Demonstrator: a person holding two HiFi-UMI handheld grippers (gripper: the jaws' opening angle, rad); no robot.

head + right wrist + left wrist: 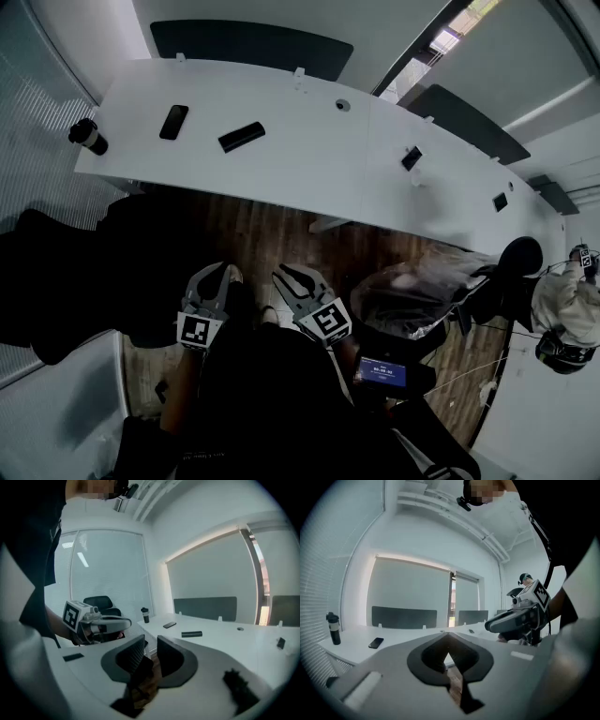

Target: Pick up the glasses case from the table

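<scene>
Tongs first, head view: my left tongs and right tongs are both pressed together, empty, well short of the long white desk. On it lies the slim black oblong glasses case, near a flat black phone. Left gripper view: tips meet on nothing. Right gripper view: the same, case far ahead. Risk, I judge: grabbing the lookalike phone, or opening late and shoving the case away.

Black glasses case — seemingly closed — lies flat on the table.
</scene>
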